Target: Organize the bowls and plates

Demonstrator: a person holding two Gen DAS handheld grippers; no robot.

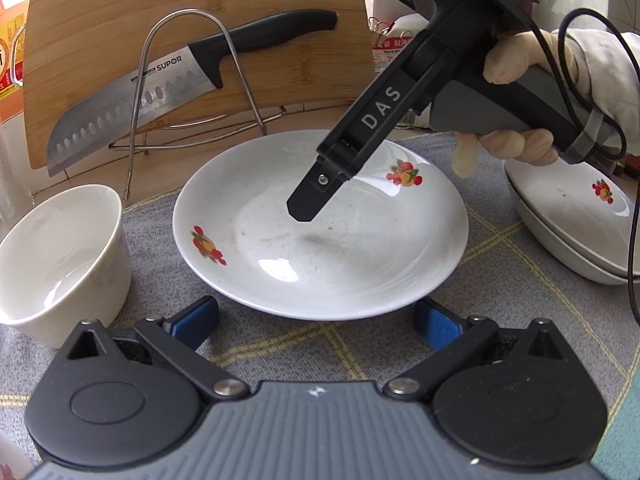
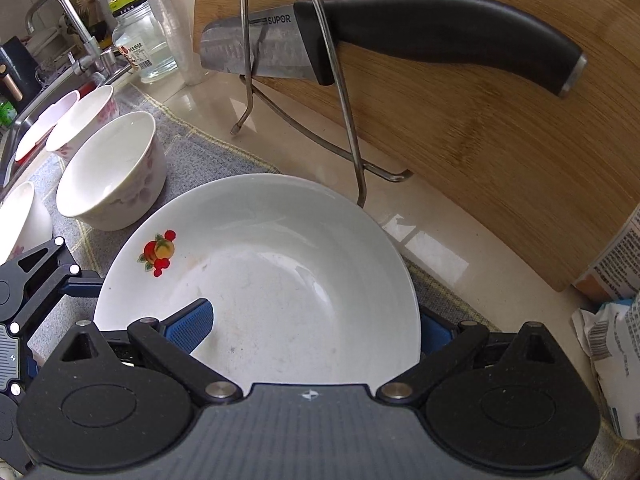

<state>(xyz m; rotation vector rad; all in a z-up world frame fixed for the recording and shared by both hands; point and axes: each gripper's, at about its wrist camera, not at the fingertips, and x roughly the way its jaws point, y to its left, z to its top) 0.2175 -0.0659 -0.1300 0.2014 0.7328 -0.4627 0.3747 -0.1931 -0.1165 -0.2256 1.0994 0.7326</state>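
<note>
The plate [image 2: 256,280] is being straddled at its rim by the right hand-held gripper [image 2: 316,326], spread open for lifting; the left hand-held gripper [image 1: 316,320] is being held open too

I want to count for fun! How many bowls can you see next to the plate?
4 bowls in the right wrist view: one just left of the plate, two more behind it toward the sink, and one cut off at the left edge. More may be hidden.
</note>
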